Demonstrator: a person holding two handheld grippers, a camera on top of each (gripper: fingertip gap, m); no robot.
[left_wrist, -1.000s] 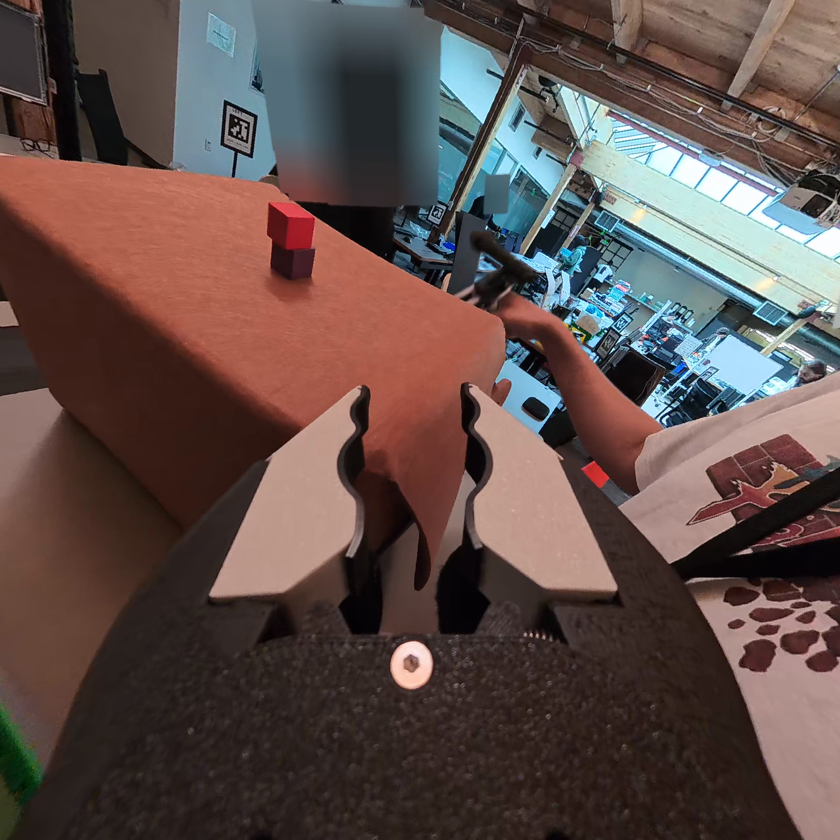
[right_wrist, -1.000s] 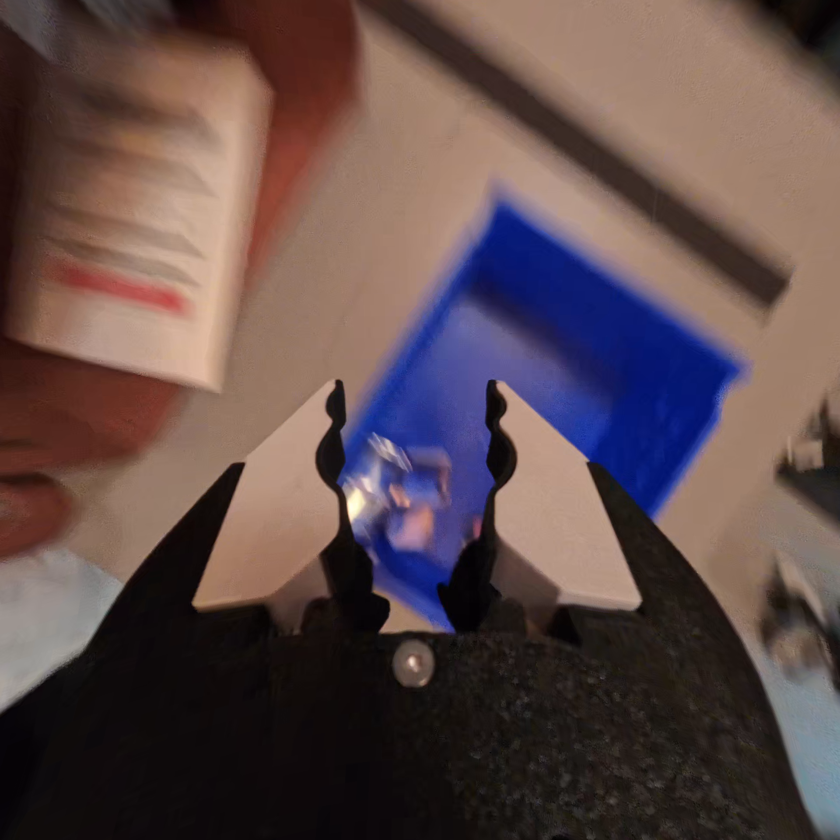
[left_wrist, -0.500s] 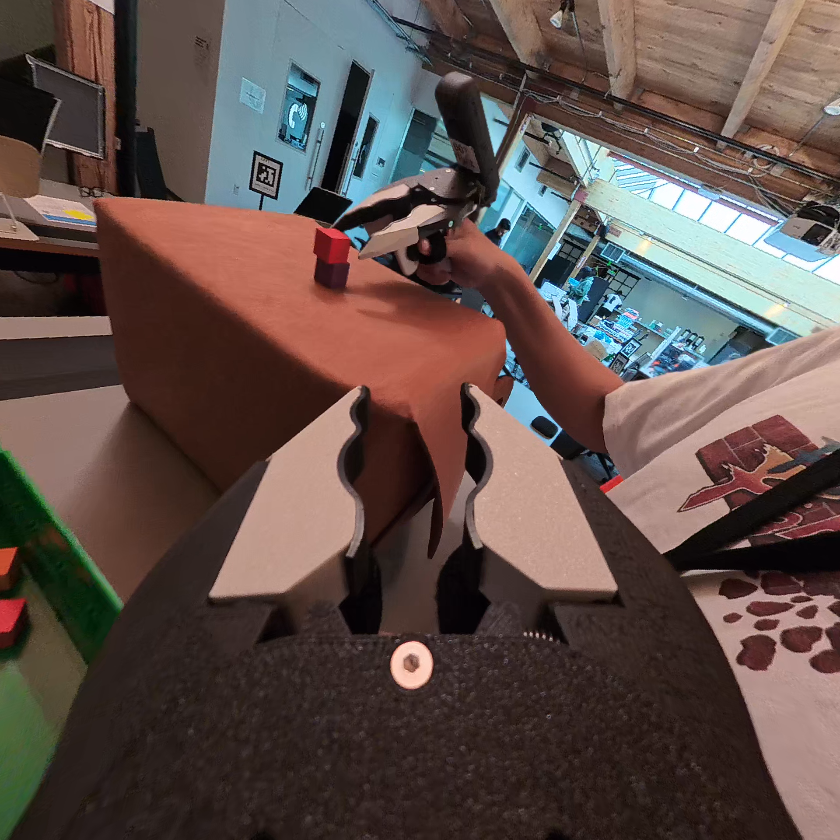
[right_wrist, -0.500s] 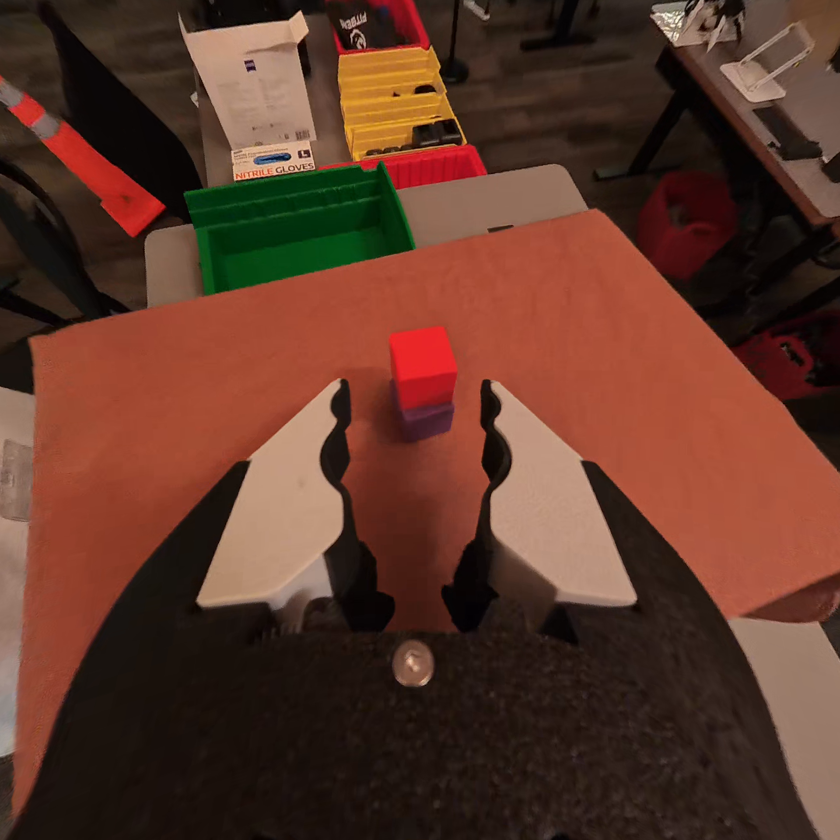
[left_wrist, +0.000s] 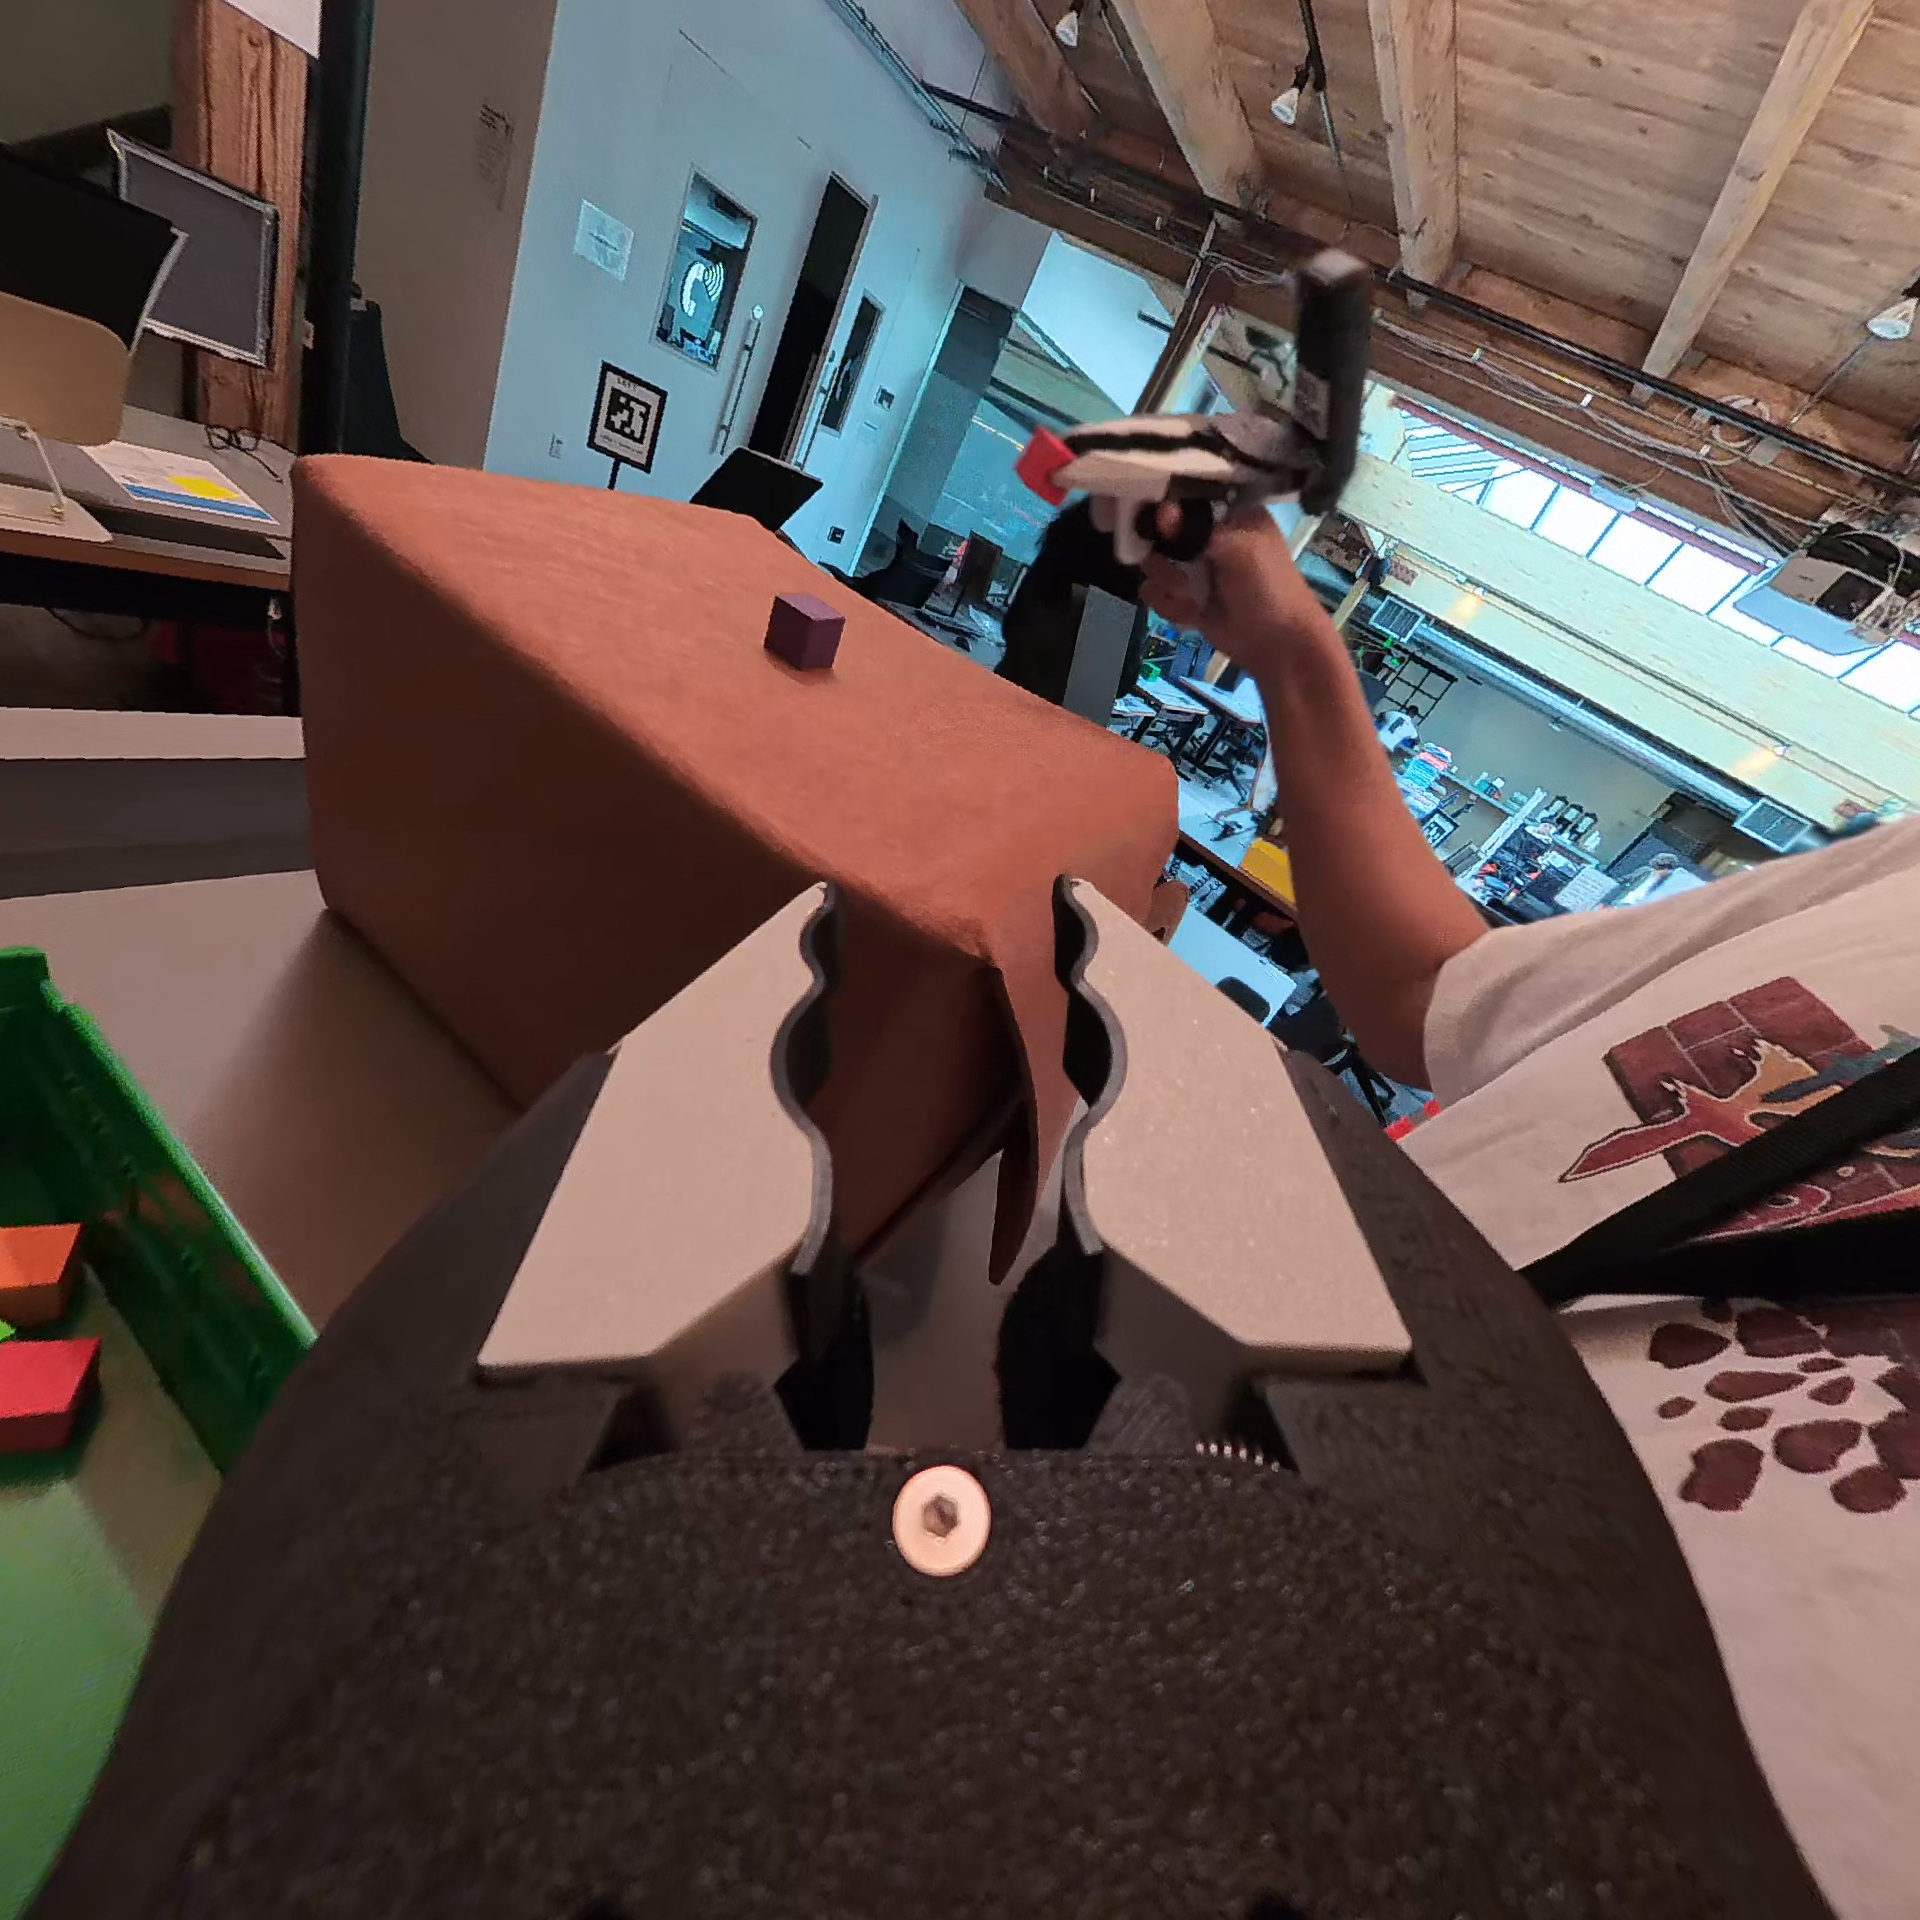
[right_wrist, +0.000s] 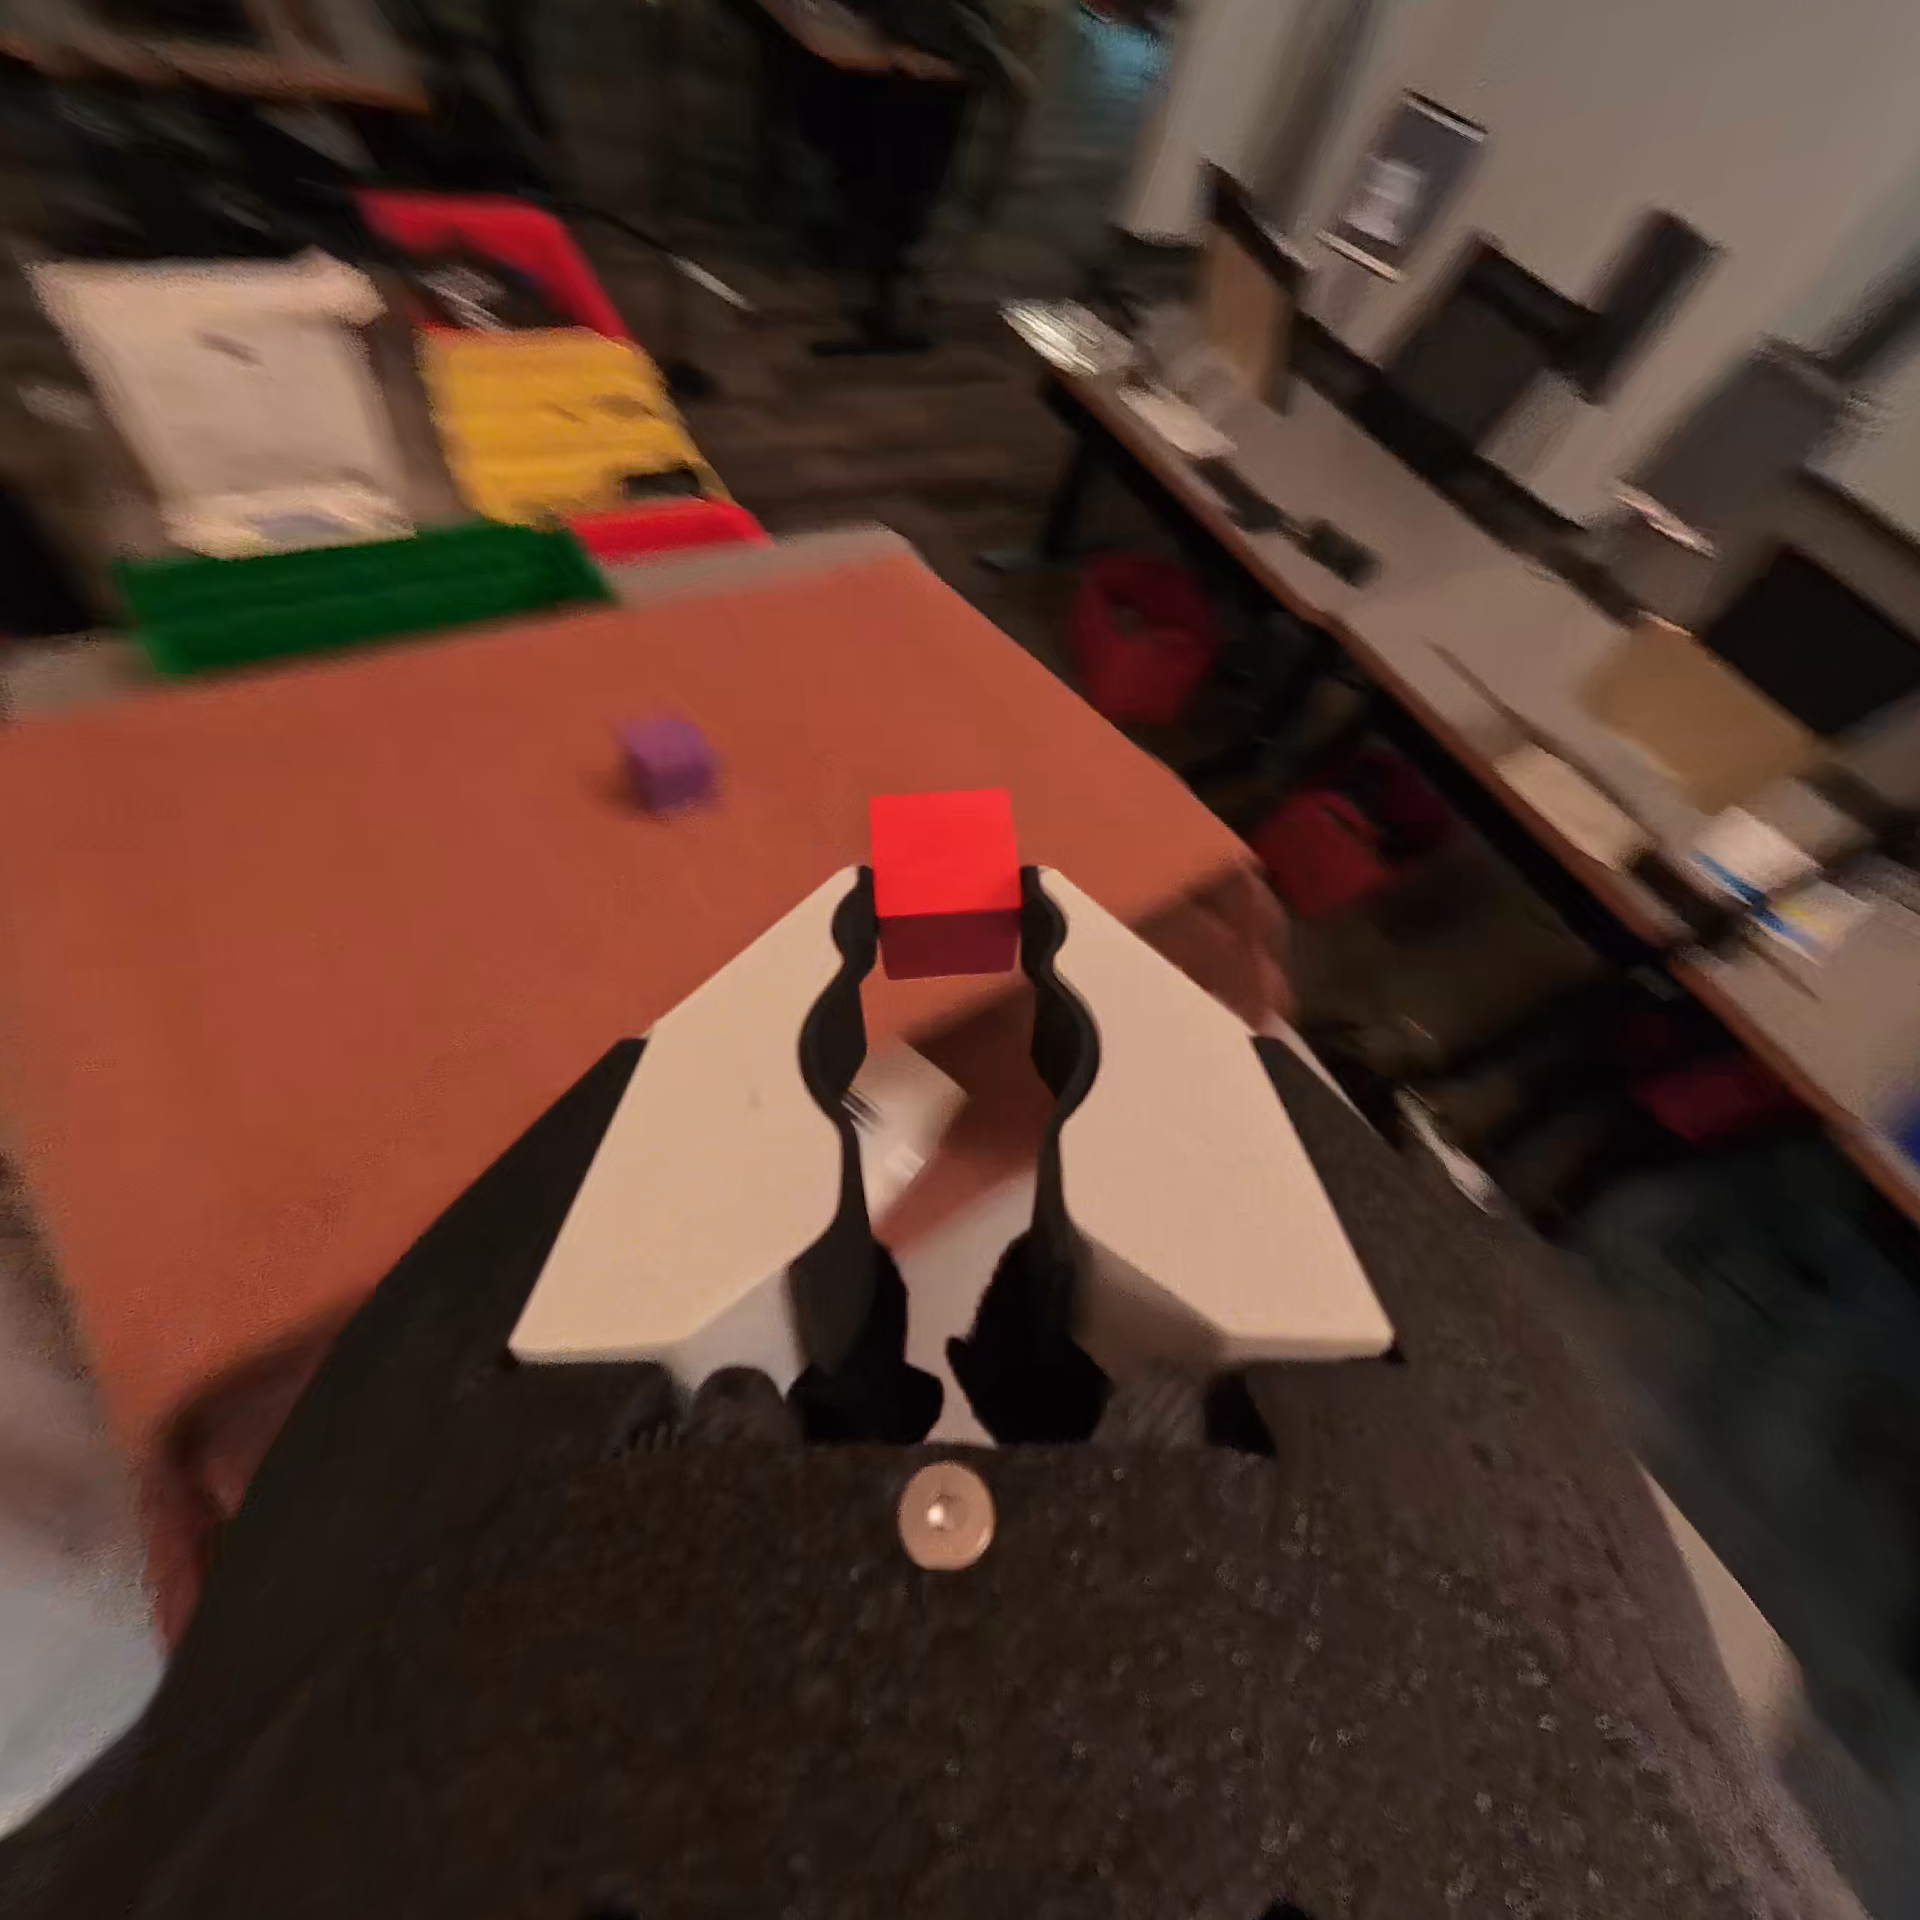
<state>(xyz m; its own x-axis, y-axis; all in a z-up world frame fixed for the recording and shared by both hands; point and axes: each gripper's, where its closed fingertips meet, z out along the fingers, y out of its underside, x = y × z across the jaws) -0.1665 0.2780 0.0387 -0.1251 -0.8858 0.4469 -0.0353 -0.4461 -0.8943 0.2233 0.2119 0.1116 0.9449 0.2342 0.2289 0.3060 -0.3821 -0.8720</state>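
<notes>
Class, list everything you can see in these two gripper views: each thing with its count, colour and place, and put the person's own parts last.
red cube: one, red, clamped between the right gripper's fingertips, lifted above the cloth
purple cube: one, purple, alone on the cloth top
cloth-covered box: one, rust-brown, on the grey table
green bin: one, green, left of the left gripper, with red and orange blocks inside
yellow bin: one, yellow, blurred, beyond the cloth
red bins: two, red, blurred, by the yellow bin
left gripper: open, empty, facing the cloth's near corner
right gripper: shut on the red cube

Timber-beamed ceiling (left_wrist: 1558, 156), white wall (left_wrist: 582, 135), cluttered desks (right_wrist: 1455, 540)
</notes>
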